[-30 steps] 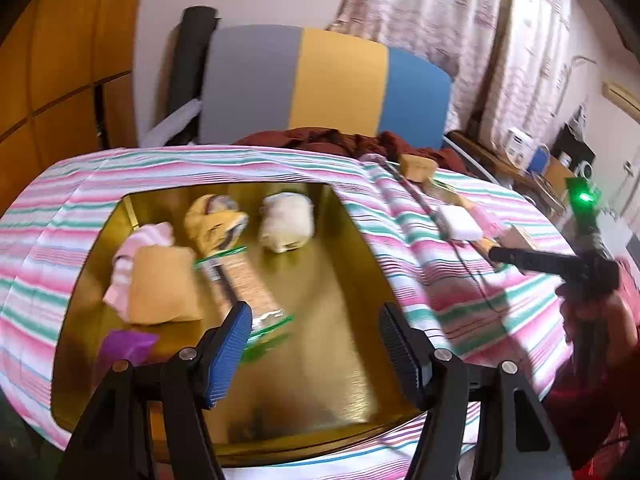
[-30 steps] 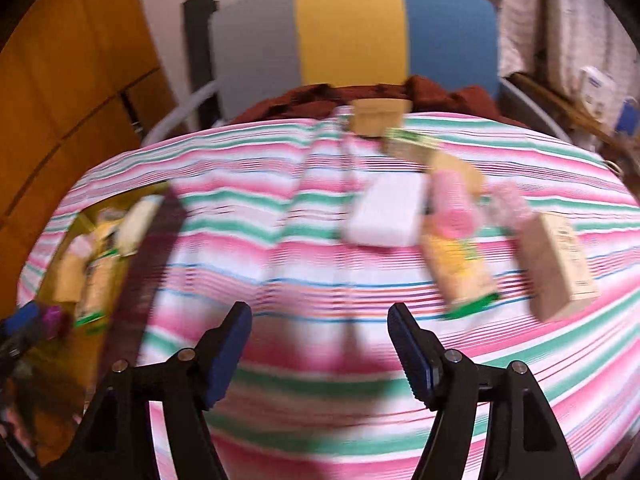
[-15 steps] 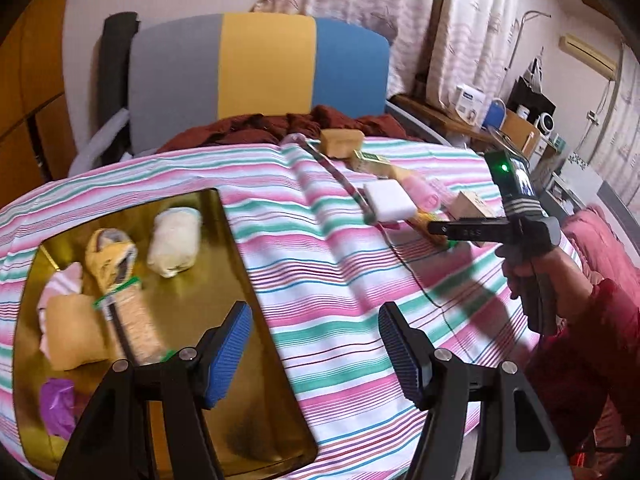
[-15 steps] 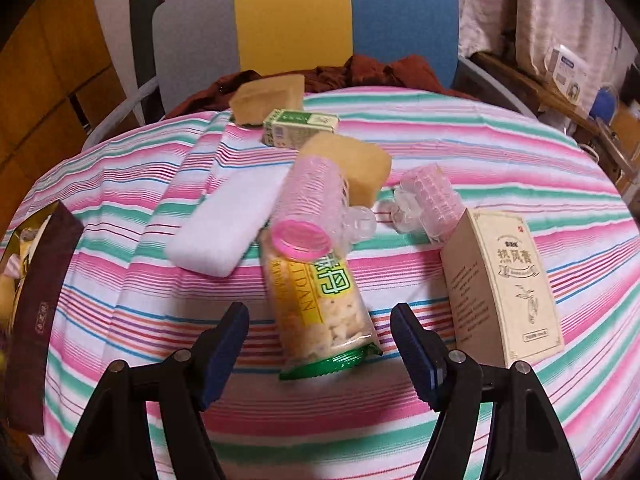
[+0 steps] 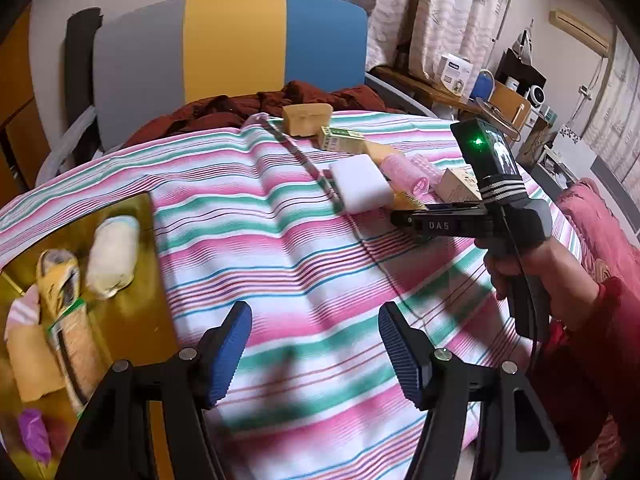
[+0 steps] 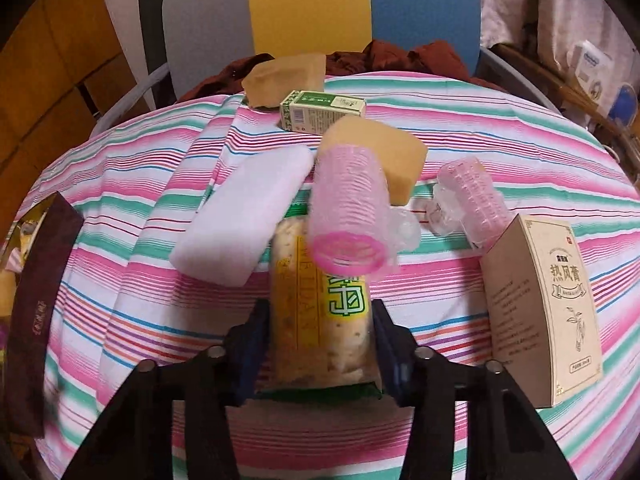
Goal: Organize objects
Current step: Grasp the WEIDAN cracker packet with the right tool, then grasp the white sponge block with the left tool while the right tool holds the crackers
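A yellow-green cracker packet [image 6: 320, 312] lies on the striped cloth, with a pink hair roller [image 6: 348, 216] resting on its far end. My right gripper [image 6: 318, 344] is open with its fingers on either side of the packet's near end; whether they touch it I cannot tell. Beside it lie a white sponge [image 6: 244, 216], a tan sponge [image 6: 384, 152], a green box [image 6: 320, 110], a second roller [image 6: 468, 196] and a beige box [image 6: 548, 304]. My left gripper [image 5: 314, 352] is open and empty above the cloth, right of the gold tray [image 5: 132, 320].
The tray holds a white roll [image 5: 112, 256], a yellow pouch [image 5: 58, 276], a cracker packet [image 5: 76, 352] and a purple item [image 5: 34, 432]. A brown sponge [image 6: 284, 80] sits at the table's far edge before a tri-colour chair [image 5: 232, 52]. The right hand-held gripper [image 5: 480, 216] shows right.
My left gripper has swung right, off the tray and over the cloth. My right gripper has moved in on the cracker packet, which now sits between its fingers.
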A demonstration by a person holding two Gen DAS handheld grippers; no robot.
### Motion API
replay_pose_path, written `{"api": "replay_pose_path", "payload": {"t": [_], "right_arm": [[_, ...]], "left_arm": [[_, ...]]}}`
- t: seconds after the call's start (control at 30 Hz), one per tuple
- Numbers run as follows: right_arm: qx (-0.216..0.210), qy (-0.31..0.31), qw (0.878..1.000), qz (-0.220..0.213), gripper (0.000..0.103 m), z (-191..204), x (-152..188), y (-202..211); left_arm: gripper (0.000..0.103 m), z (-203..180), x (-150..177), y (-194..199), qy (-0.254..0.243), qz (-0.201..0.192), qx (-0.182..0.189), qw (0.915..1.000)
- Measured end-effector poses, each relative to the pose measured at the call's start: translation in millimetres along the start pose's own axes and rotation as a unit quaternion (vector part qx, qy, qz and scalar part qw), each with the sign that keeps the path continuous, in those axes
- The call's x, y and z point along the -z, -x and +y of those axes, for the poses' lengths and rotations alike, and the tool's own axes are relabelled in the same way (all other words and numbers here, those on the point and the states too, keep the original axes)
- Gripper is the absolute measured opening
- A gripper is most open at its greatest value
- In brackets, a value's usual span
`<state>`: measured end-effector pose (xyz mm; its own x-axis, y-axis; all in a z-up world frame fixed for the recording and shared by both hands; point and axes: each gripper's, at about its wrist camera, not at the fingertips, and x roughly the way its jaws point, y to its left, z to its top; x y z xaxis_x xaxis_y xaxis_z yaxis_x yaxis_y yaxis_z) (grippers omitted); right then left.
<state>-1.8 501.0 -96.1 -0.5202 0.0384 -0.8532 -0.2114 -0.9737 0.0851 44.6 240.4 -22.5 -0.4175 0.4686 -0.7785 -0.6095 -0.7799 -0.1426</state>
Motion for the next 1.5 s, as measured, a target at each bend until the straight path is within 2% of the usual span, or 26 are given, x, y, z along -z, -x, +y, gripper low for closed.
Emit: {"api": "replay_pose_path", "payload": {"t": [0.2,0.43,0.57,0.63,0.7,0.83,0.93,1.07,1.3,1.4,1.5], "right_arm": [[-0.007,-0.005,1.000,0.015,0.048,2.0,3.6,3.6],[-0.012,-0.042,0.998,0.049,0.048,-5.7,15.7,14.2],[-0.022,-0.094,0.994,0.059,0.048,-24.2,25.3,24.3],[0.000,-0.114,0.992,0.058,0.048,-37.1,27.3,27.5],[0.023,-0.112,0.992,0.059,0.048,-43.6,27.0,26.8],[0.022,-0.108,0.992,0.063,0.048,-41.5,25.0,24.4],[0.013,-0.105,0.992,0.063,0.048,-39.6,23.4,22.9],[-0.032,-0.107,0.992,0.060,0.048,-36.7,25.4,24.6],[-0.028,-0.107,0.992,0.062,0.048,-37.0,23.1,22.1],[-0.022,-0.103,0.992,0.063,0.048,-33.7,22.4,21.8],[-0.016,-0.102,0.993,0.064,0.048,-33.0,21.6,21.0]], "left_arm": [[0.067,-6.2,-13.6,-21.5,0.008,0.016,0.013,0.9998],[0.067,-13.5,-27.1,-47.5,0.012,0.033,0.007,0.9994],[0.067,-21.7,-40.1,-62.5,0.011,0.039,0.008,0.9991],[0.067,-28.0,-47.9,-69.3,0.009,0.038,0.010,0.9992],[0.067,-33.7,-56.3,-77.5,0.003,0.037,0.009,0.9993],[0.067,-44.1,-71.7,-96.5,-0.004,0.042,0.009,0.9991],[0.067,-47.2,-83.4,-114.2,0.005,0.053,0.007,0.9986],[0.067,-48.0,-96.5,-138.1,0.017,0.072,-0.001,0.9973],[0.067,-55.8,-107.6,-161.3,-0.010,0.079,-0.011,0.9968],[0.067,-55.7,-109.2,-168.9,0.002,0.086,-0.002,0.9963],[0.067,-57.7,-108.9,-172.9,-0.004,0.082,-0.013,0.9966]]}}
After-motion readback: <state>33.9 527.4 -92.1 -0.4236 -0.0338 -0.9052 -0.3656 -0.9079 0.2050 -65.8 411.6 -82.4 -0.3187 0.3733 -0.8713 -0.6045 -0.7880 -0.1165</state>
